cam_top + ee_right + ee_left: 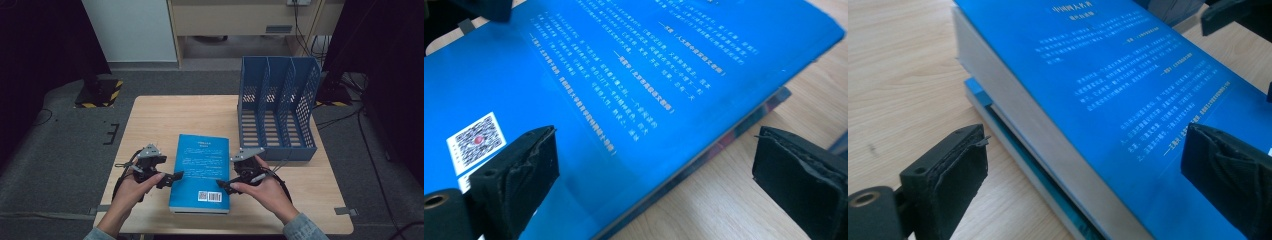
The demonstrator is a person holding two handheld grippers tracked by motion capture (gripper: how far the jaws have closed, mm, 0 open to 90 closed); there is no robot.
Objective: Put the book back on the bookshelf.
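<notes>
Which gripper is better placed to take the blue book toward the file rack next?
Right, probably. The right gripper is open at the blue book's edge on the side nearer the blue file rack. The left gripper, also open, straddles the far, page-side edge and would have to carry across the table.

Blue file rack [278, 107], wooden table [160, 120]

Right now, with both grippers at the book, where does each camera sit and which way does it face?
High view: above the table's near side, looking forward-down; forearms, left gripper, right gripper, blue book, file rack.
Left gripper view: rides that gripper, facing the book's page edge between open jaws.
Right gripper view: likewise, facing the opposite edge.
All views share the book.
</notes>
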